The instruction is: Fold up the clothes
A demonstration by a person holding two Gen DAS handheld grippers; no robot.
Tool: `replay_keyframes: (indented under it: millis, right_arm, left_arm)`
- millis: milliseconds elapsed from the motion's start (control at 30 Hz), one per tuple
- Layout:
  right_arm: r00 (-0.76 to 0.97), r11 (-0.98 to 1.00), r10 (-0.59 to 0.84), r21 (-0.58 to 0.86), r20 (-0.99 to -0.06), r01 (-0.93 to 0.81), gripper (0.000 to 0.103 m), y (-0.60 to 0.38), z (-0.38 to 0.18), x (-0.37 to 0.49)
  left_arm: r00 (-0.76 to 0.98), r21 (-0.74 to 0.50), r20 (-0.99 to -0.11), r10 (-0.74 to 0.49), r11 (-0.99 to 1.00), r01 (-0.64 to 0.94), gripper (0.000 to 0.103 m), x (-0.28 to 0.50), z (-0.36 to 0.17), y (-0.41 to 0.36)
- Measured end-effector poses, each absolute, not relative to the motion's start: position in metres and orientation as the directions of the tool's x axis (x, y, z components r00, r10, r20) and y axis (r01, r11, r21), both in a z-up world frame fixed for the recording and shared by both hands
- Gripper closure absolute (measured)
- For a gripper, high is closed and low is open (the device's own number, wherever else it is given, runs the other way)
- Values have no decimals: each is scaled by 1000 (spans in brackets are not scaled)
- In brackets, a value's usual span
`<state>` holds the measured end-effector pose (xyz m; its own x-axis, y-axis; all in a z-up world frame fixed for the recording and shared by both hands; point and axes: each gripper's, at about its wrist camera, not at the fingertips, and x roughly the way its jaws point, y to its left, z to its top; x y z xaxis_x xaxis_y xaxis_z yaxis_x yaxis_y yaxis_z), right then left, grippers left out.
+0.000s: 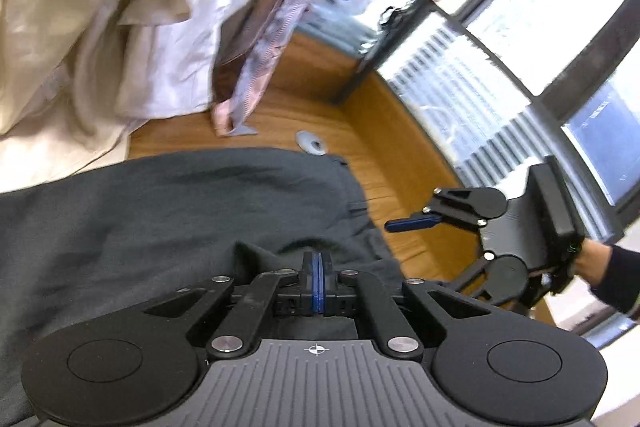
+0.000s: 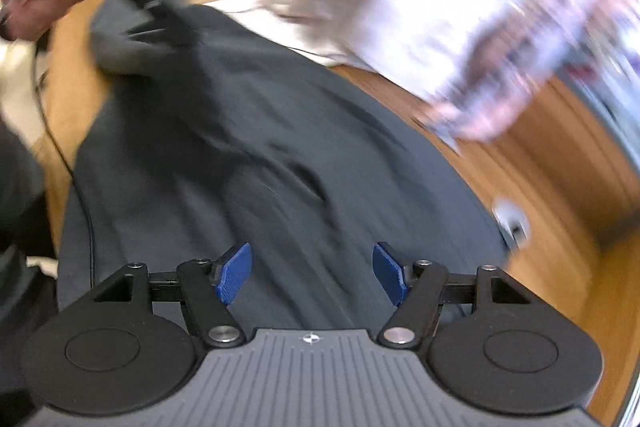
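the dark garment (image 1: 168, 211) lies spread on the wooden bench (image 1: 320, 67), with a heap of pale clothes (image 1: 120, 7) piled behind it. the left claw (image 1: 317, 281) is clenched on a raised fold of the garment, blue pads pressed together with cloth pinched between them. the right claw (image 2: 312, 277) hangs over the garment with its pads (image 2: 234, 275) wide apart and nothing between them, so it's released. in the left view it sits off past the garment's edge, over bare wood.

handling-wise this looks like soft, fairly thick knit or cotton, light, floppy, no stiffness at all. it'll sag and drag wherever it isn't held, and one pinch will just tent it up. my guess is the right claw wants a matching edge or corner, level with the left grip, so the fold comes over straight. grab a hem or seam rather than the middle, since thin single layers can slip out of the pads.
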<state>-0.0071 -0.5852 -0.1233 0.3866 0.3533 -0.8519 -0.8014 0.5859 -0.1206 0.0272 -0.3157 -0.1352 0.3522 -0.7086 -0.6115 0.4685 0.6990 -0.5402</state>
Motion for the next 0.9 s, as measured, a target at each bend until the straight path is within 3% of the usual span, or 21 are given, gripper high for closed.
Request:
replay_keyframes:
  millis: [100, 267, 400, 700, 767, 867, 900]
  right_arm:
    - [388, 550, 335, -156, -859, -821, 27, -567, -126, -4]
    - [393, 581, 311, -154, -865, -799, 27, -573, -124, -12]
    - [398, 622, 295, -141, -869, -770, 26, -584, -123, -22]
    - [404, 676, 276, -122, -872, -726, 26, -591, -122, -41]
    - [403, 671, 273, -128, -874, -731, 26, -589, -123, -46]
    - [405, 654, 272, -141, -873, -744, 26, -586, -124, -49]
    - [407, 648, 274, -145, -872, -748, 26, -584, -124, -49]
  left_arm:
    - [364, -444, -675, -642, 747, 494, 91, 21, -143, -323]
    - [394, -385, -697, -599, 777, 499, 57, 19, -146, -322]
    - [338, -433, -705, -623, 756, 491, 41, 31, -152, -321]
    - [175, -565, -739, -651, 740, 365, 44, 79, -191, -346]
    - [132, -576, -758, -639, 751, 324, 51, 84, -204, -352]
    - [128, -564, -768, -628, 757, 330, 83, 80, -210, -357]
    - [146, -557, -762, -631, 754, 349, 87, 76, -207, -357]
